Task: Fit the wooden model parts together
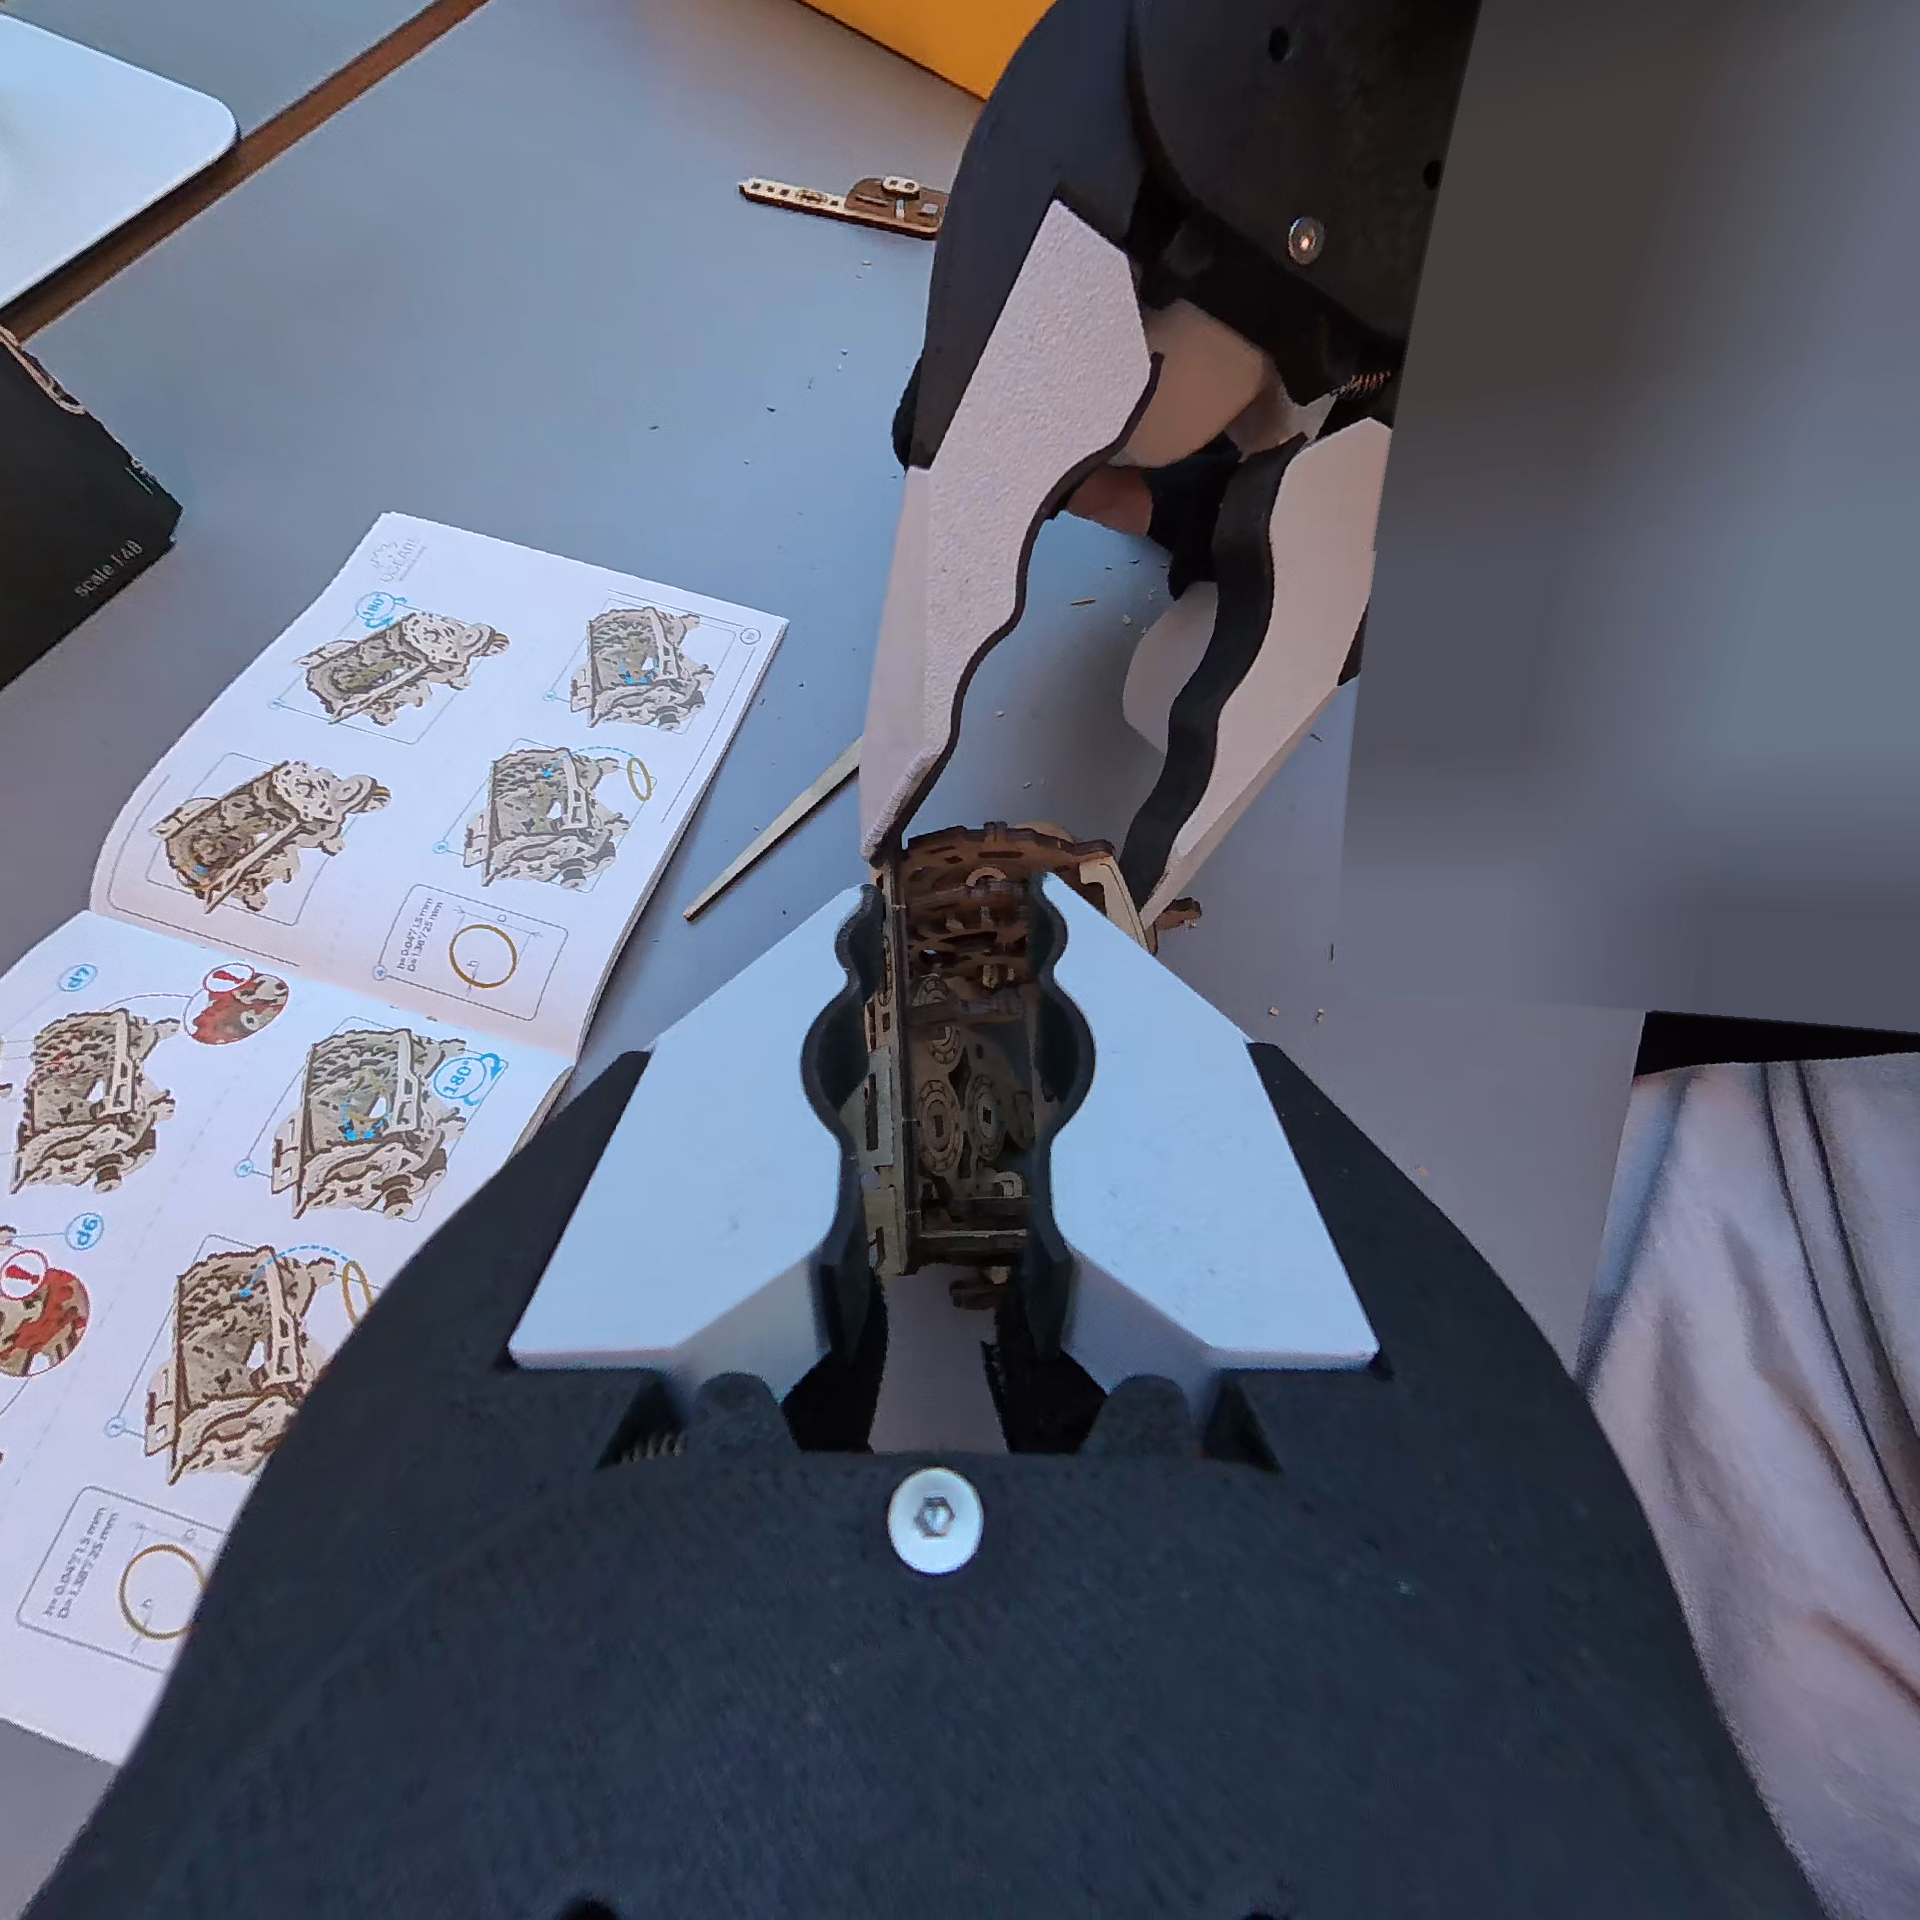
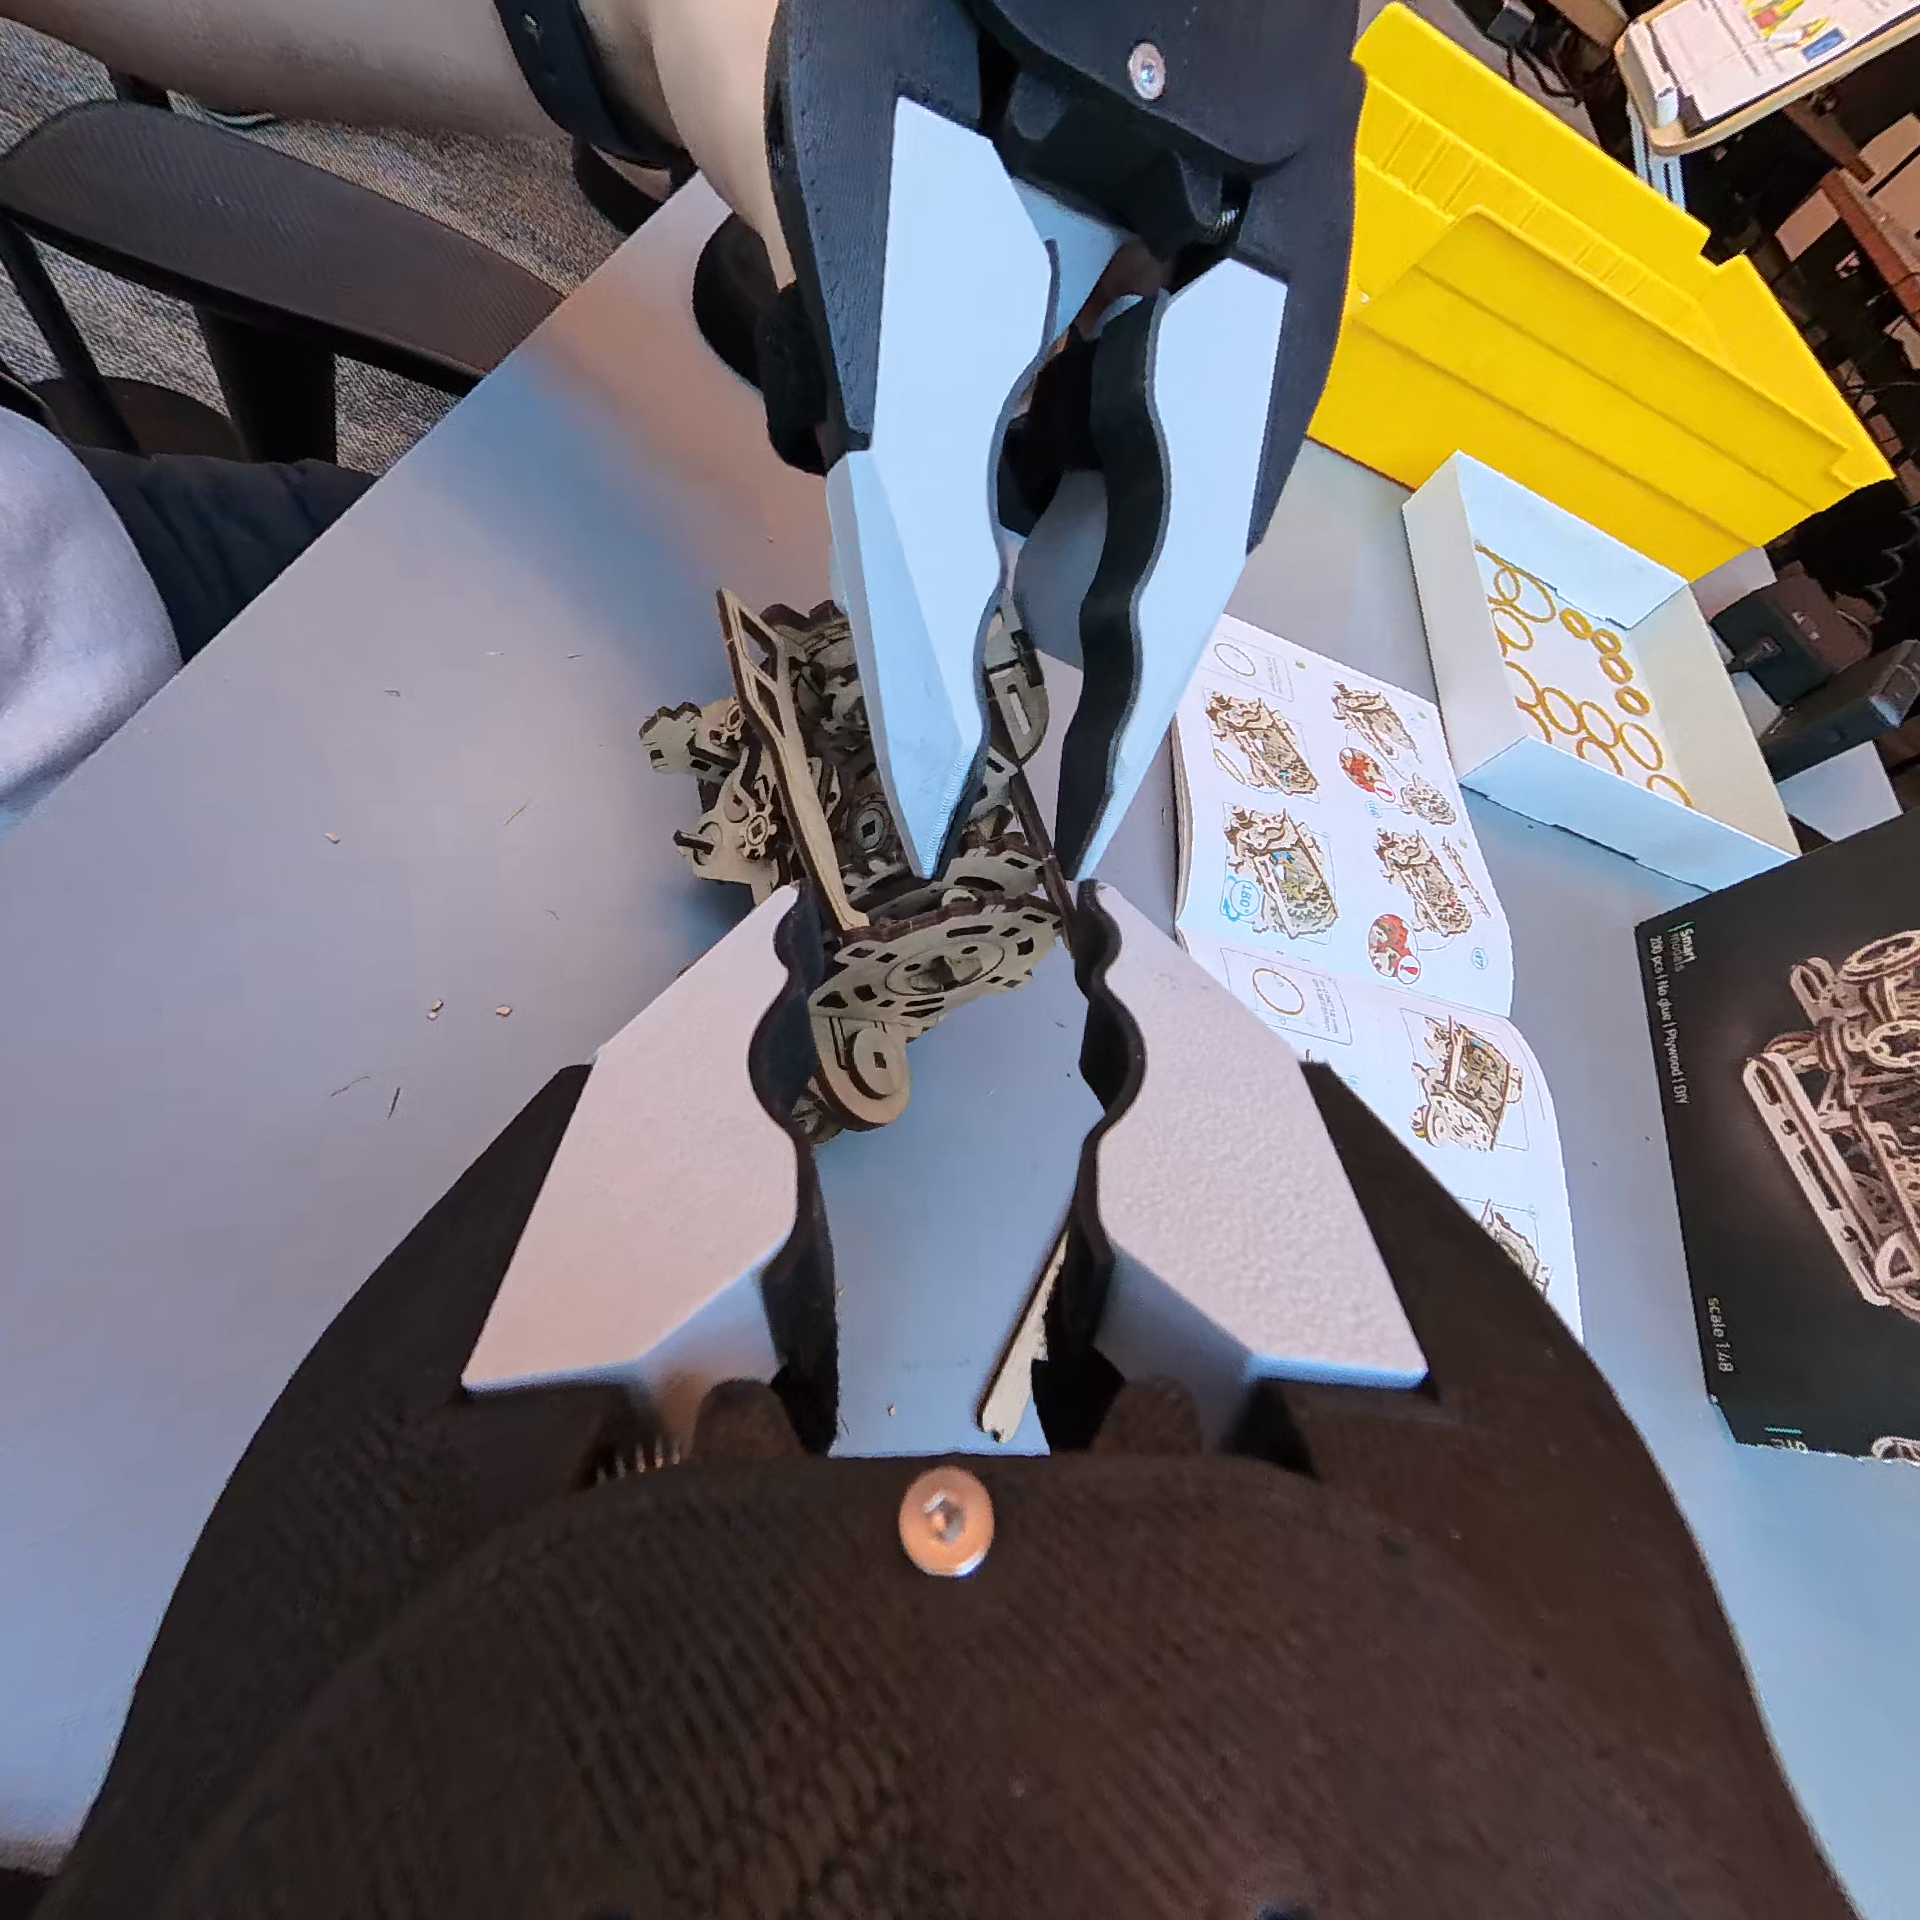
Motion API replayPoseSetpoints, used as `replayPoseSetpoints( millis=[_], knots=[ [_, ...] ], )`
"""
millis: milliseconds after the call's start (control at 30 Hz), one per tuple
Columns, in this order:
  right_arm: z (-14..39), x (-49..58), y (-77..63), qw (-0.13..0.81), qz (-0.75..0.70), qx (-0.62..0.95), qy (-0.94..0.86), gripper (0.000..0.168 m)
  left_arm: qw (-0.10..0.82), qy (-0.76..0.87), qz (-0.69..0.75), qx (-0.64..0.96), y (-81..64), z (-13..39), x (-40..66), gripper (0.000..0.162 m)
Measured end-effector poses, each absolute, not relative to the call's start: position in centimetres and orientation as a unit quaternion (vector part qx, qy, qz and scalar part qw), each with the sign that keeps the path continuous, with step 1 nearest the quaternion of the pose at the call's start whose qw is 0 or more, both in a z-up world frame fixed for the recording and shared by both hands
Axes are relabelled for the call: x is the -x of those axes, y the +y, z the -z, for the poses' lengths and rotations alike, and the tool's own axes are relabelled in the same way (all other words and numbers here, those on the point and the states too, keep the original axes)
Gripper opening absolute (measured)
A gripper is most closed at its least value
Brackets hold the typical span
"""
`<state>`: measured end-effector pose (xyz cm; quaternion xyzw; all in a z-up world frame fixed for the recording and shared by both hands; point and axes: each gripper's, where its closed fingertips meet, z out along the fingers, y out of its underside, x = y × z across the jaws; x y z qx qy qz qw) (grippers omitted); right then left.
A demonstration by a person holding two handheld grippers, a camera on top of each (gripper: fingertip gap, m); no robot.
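A partly built wooden model [image 1: 966, 1091] of laser-cut gears and plates sits low over the grey table [image 1: 520, 364]. My left gripper [image 1: 956, 894] is shut on it, with both black pads pressed to its sides. My right gripper [image 1: 1023, 873] comes in from the far side and closes on the model's other end. In the right wrist view the model [image 2: 904, 977] fills the gap of my right gripper [image 2: 940, 899], and the left gripper [image 2: 1003, 862] reaches down onto it from above. A thin flat wooden piece [image 2: 1013, 1351] lies against the right gripper's right pad.
An open instruction booklet [image 1: 364, 935] lies left of the model. A black box [image 2: 1818, 1143], a white tray [image 2: 1455, 582] of rubber bands and yellow bins [image 2: 1558, 312] stand beyond it. A wooden strip part [image 1: 842, 197] and a thin stick [image 1: 779, 831] lie on the table. A person sits at the edge. Both grippers' tips are close together, under 4 cm apart. Left tips and right tips are each some 11 cm from the thin flat wooden piece [image 2: 1013, 1351].
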<state>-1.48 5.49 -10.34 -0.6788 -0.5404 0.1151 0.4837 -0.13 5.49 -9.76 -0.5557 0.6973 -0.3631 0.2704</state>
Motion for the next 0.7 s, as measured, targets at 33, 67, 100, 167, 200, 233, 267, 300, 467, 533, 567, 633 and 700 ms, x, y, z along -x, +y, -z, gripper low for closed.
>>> replayPoseSetpoints(
  millis=[33, 67, 100, 167, 200, 233, 267, 300, 467, 533, 567, 633, 700],
  knots=[
    [10.3, 1.5, 5.4, 0.484, -0.114, 0.676, -0.545, 0.048, 0.271, 0.699, 0.361, 0.555, 5.5, 9.8, 0.1, 0.025],
    [10.3, 1.5, 5.4, 0.485, -0.111, 0.672, -0.549, 0.048, 0.270, 0.700, 0.359, 0.554, 5.4, 9.8, 0.1, 0.025],
    [10.3, 1.5, 5.4, 0.484, -0.109, 0.669, -0.553, 0.047, 0.268, 0.702, 0.357, 0.555, 5.4, 9.8, 0.1, 0.025],
    [10.4, 1.5, 5.4, 0.482, -0.103, 0.670, -0.555, 0.047, 0.263, 0.705, 0.351, 0.557, 5.4, 9.8, 0.0, 0.025],
    [10.5, 1.4, 5.4, 0.482, -0.102, 0.672, -0.553, 0.047, 0.263, 0.708, 0.347, 0.556, 5.5, 9.7, 0.1, 0.025],
    [10.5, 1.4, 5.5, 0.481, -0.101, 0.674, -0.551, 0.046, 0.268, 0.708, 0.344, 0.556, 5.5, 9.4, 0.1, 0.023],
    [10.5, 1.4, 5.5, 0.483, -0.102, 0.676, -0.548, 0.046, 0.277, 0.706, 0.339, 0.556, 5.7, 8.8, 0.1, 0.023],
    [10.5, 1.4, 5.6, 0.483, -0.103, 0.677, -0.545, 0.046, 0.284, 0.706, 0.329, 0.560, 5.9, 8.4, 0.1, 0.025],
    [10.5, 1.4, 5.8, 0.485, -0.091, 0.678, -0.544, 0.046, 0.263, 0.738, 0.259, 0.565, 5.1, 7.9, 0.6, 0.045],
    [10.5, 1.4, 5.7, 0.485, -0.090, 0.679, -0.543, 0.046, 0.248, 0.752, 0.235, 0.563, 4.8, 8.7, 0.5, 0.053],
    [10.5, 1.4, 5.8, 0.486, -0.091, 0.680, -0.541, 0.046, 0.234, 0.758, 0.224, 0.567, 4.6, 9.3, 0.7, 0.054],
    [10.5, 1.4, 5.8, 0.486, -0.093, 0.682, -0.538, 0.046, 0.219, 0.757, 0.208, 0.579, 4.7, 10.2, 0.7, 0.057],
    [10.5, 1.4, 5.8, 0.487, -0.092, 0.682, -0.538, 0.046, 0.219, 0.755, 0.207, 0.582, 4.8, 10.4, 0.5, 0.058]
  ],
)
